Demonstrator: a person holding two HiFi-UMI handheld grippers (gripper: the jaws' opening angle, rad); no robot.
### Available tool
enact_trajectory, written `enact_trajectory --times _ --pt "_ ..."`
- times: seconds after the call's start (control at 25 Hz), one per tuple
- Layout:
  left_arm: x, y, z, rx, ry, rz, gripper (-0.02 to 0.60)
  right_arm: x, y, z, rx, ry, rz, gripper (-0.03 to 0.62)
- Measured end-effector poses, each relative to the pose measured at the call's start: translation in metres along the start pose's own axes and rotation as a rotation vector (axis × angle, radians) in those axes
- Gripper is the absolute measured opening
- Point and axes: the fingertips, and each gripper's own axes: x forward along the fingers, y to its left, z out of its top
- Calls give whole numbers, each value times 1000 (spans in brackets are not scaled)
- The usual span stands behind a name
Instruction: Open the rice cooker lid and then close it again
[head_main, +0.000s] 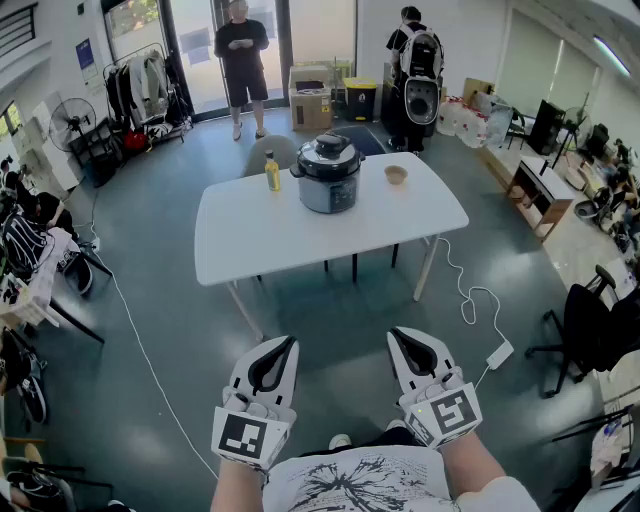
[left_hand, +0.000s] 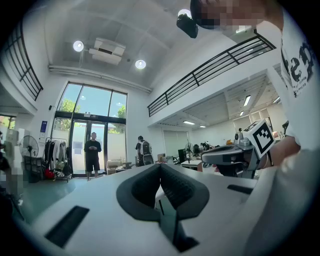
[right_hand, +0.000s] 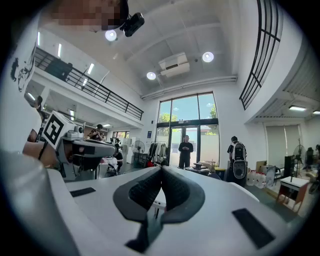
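Approach stage: rice cooker (head_main: 329, 172), lid apparently closed, sits far-centre on the white table (head_main: 250, 240), well apart from both grippers. Left gripper (head_main: 283, 345) and right gripper (head_main: 400, 335) are near the body, jaws clenched, empty. Next: close in and open the jaws; the lid catch is too small to read.

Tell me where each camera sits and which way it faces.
Head view: on the person's head, aimed down at the table and rice cooker; left gripper and right gripper show.
Left gripper view: on the left gripper, level, facing the glass doors; own shut jaws, the right gripper beside.
Right gripper view: on the right gripper, same heading; own shut jaws, the left gripper beside.
Shared: all three show the standing person at the doors.
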Motion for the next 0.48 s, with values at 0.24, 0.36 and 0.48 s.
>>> enact_trajectory --times 0.24,0.36,0.48 --pt "-1 4 2 -18 -3 -20 14 2 5 4 -10 3 -12 12" --pt "2 8 -1 -20 -4 -26 14 6 4 0 -8 7 -17 12" --pt "5 13 -3 -25 -10 -34 14 12 3 -3 3 14 -26 12"
